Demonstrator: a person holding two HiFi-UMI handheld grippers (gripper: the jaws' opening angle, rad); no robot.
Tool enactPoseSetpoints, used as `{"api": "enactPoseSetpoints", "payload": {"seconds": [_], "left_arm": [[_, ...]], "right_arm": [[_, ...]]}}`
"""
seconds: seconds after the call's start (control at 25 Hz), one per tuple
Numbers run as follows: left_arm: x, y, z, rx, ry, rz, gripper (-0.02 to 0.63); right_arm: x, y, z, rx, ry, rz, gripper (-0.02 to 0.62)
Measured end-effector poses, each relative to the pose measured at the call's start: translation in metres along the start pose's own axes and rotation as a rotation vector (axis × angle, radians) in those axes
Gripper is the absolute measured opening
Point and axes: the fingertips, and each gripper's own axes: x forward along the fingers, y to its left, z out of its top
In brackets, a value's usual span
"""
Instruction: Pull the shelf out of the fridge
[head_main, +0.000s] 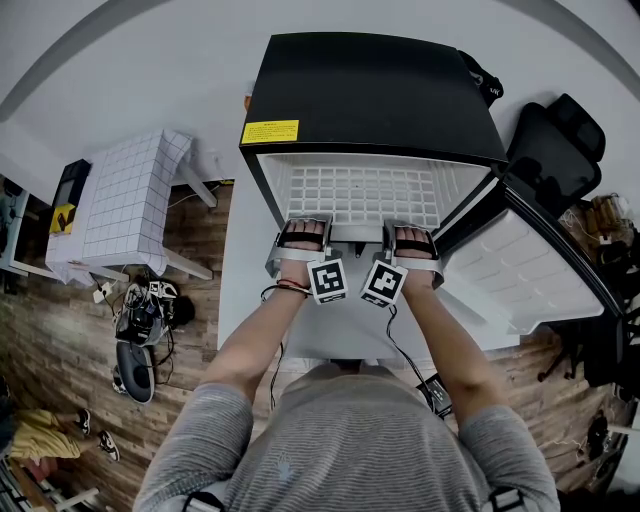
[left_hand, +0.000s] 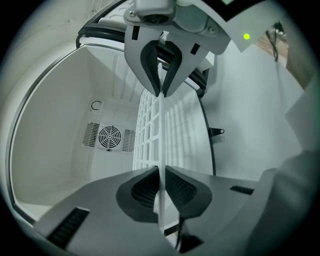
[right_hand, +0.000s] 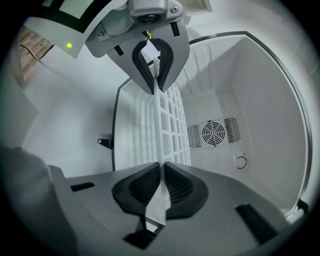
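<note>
A black fridge (head_main: 370, 90) stands open, its door (head_main: 530, 270) swung out to the right. Its white grid shelf (head_main: 360, 195) lies level inside. Both grippers hold the shelf's front edge, left gripper (head_main: 303, 232) beside right gripper (head_main: 412, 240). In the left gripper view the shelf (left_hand: 149, 125) runs edge-on between the jaws, and the left gripper (left_hand: 161, 131) is shut on it. The right gripper view shows the same: the right gripper (right_hand: 160, 128) is shut on the shelf (right_hand: 172, 125). A round fan grille (left_hand: 109, 136) (right_hand: 214, 132) sits on the back wall.
A white table with a grid cloth (head_main: 125, 200) stands to the left of the fridge. A black chair (head_main: 555, 150) is behind the open door. Bags and cables (head_main: 145, 320) lie on the wooden floor at the left.
</note>
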Motion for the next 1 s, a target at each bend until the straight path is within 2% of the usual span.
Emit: {"api": "enactPoseSetpoints", "payload": {"seconds": [0.12,0.24,0.44,0.84,1.0], "left_arm": [[-0.002,0.0,0.001,-0.003,-0.002,0.003,0.037],[-0.005,-0.001,0.009,-0.06,-0.042,-0.004,0.037],[-0.009,-0.005,0.003,-0.003,-0.009,0.011,0.037],[-0.022,-0.014,0.005,-0.004,-0.014,0.011,0.037],[-0.027,-0.017,0.011,-0.057,-0.049,-0.01,0.037]], "right_arm": [[-0.005,-0.001,0.003,0.023,-0.017,0.008,0.034],[-0.004,0.001,-0.002,-0.009,-0.003,-0.009,0.034],[-0.009,0.005,-0.002,-0.013,-0.005,-0.01,0.034],[-0.023,0.014,-0.003,-0.01,-0.003,-0.002,0.034],[-0.026,0.017,-0.003,-0.01,-0.001,-0.001,0.034]]}}
